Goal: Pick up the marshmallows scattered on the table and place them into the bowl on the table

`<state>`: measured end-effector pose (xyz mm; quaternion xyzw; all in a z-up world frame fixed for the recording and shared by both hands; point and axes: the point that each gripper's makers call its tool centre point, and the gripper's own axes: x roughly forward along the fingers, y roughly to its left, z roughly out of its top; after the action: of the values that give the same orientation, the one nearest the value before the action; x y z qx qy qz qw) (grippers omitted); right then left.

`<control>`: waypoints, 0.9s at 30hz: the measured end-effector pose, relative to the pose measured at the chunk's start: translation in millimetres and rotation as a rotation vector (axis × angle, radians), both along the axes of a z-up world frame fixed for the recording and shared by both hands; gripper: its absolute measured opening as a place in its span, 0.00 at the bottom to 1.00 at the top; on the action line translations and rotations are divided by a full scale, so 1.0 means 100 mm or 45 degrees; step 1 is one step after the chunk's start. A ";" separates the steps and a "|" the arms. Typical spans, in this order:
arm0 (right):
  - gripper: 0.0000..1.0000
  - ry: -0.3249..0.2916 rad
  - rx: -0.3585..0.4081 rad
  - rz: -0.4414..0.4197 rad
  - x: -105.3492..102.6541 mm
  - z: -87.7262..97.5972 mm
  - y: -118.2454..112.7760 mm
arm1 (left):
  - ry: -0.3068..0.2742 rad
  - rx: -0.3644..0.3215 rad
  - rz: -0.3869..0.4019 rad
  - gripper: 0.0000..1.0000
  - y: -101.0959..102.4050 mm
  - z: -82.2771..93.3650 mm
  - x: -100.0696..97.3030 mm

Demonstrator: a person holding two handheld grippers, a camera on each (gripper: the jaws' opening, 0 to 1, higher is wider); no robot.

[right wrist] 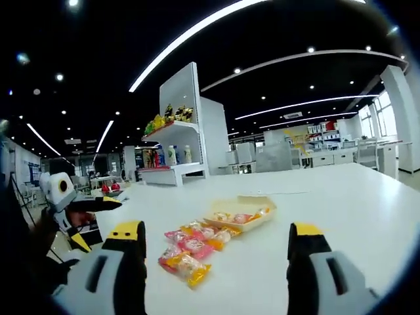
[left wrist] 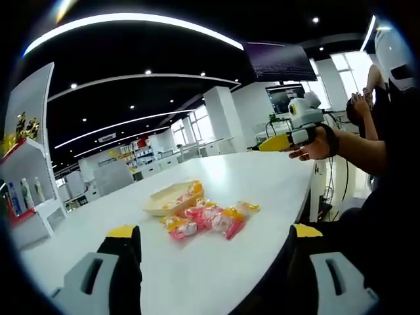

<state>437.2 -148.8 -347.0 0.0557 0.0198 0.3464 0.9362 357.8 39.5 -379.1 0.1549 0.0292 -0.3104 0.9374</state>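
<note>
Tongs: your left gripper [left wrist: 210,239] and right gripper [right wrist: 216,236] both gape, empty | marshmallows [right wrist: 190,248] lie straight ahead between the right jaws, just before the bowl [right wrist: 241,213] | right looks nearer.

A shop-like showroom: stocked display shelves [right wrist: 172,141], rows of white desks [right wrist: 341,156], a wall screen [left wrist: 283,97], strip ceiling lights [left wrist: 131,21].

Two low, opposed views across the table [left wrist: 216,262], sharing marshmallows [left wrist: 207,220] and bowl [left wrist: 172,200].
</note>
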 end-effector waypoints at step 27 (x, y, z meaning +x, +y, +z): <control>0.81 -0.008 -0.067 -0.026 -0.11 0.02 -0.31 | -0.002 0.007 0.017 0.92 0.02 0.02 0.01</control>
<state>426.6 -180.3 -345.5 0.0301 0.0253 0.3364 0.9409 358.9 41.0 -377.4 0.1574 0.0305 -0.3039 0.9391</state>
